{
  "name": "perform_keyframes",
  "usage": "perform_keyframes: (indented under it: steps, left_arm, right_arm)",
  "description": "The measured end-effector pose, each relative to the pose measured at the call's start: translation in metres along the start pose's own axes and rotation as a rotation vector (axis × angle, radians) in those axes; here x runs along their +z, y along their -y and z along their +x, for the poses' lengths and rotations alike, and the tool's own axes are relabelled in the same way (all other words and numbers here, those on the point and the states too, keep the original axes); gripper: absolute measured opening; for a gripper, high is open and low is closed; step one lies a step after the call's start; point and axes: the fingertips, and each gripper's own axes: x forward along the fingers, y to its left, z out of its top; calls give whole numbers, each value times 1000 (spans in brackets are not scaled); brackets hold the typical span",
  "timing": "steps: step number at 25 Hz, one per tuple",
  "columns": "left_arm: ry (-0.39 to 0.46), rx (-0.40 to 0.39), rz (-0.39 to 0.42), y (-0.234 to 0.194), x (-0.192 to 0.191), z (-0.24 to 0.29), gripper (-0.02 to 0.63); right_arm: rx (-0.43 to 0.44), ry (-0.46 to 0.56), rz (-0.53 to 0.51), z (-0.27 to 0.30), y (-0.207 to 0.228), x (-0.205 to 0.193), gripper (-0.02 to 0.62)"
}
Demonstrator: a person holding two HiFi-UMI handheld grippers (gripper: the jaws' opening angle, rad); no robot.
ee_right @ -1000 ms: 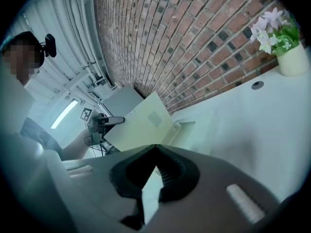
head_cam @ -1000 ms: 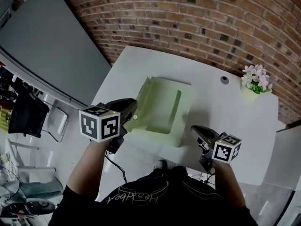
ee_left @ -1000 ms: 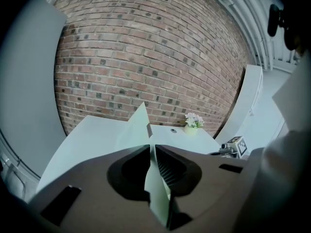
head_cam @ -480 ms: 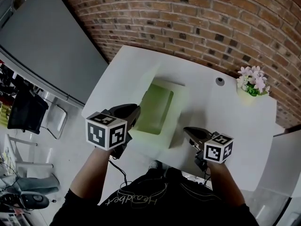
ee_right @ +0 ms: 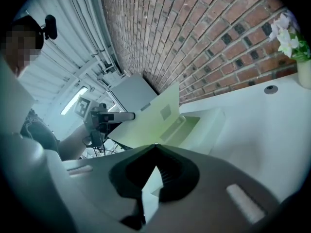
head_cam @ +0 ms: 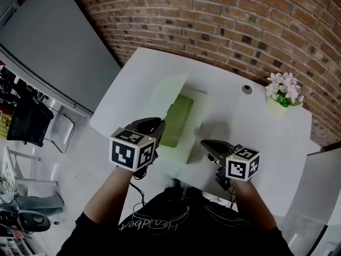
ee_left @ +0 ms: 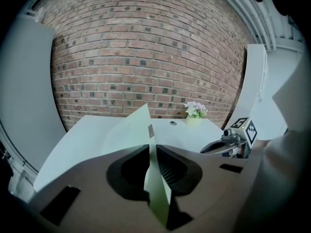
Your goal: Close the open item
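Lid (head_cam: 169,94) steeper over box (head_cam: 180,122) than before

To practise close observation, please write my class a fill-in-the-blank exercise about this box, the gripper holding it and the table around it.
1. The left gripper is shut on the ___ of the pale green box.
2. That part stands raised, so the box is not yet ___.
3. The flowers stand on the white table, close to the ___ wall.
Missing words: lid; closed; brick.
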Motion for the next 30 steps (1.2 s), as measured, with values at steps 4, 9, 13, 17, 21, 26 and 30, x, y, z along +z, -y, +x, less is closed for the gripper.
perform_keyframes:
  steps: [4, 9, 13, 17, 21, 26, 30]
  left_arm:
    - [-16, 15, 38, 10, -7, 7, 37]
    - [-38, 15, 63, 25, -14, 15, 37]
    - [-61, 15, 79, 35, -22, 24, 37]
    - [-90, 9, 84, 45, -33, 32, 38]
    - [-108, 5, 87, 52, -40, 41, 40]
    - [-127, -1, 101, 61, -48, 49, 41]
    - [-138, -2, 109, 66, -53, 54, 41]
  right_arm:
    - [3, 3, -4, -1, -2, 1, 3]
    - [0, 3, 3, -5, -1, 0, 3]
    - [-3, 5, 14, -6, 2, -3, 3]
    - [-6, -10, 23, -5, 7, -11, 3]
    - [-4, -21, 37, -3, 12, -19, 3]
    - [-5, -30, 50, -1, 15, -25, 3]
    - [-10, -49, 49, 6, 19, -31, 3]
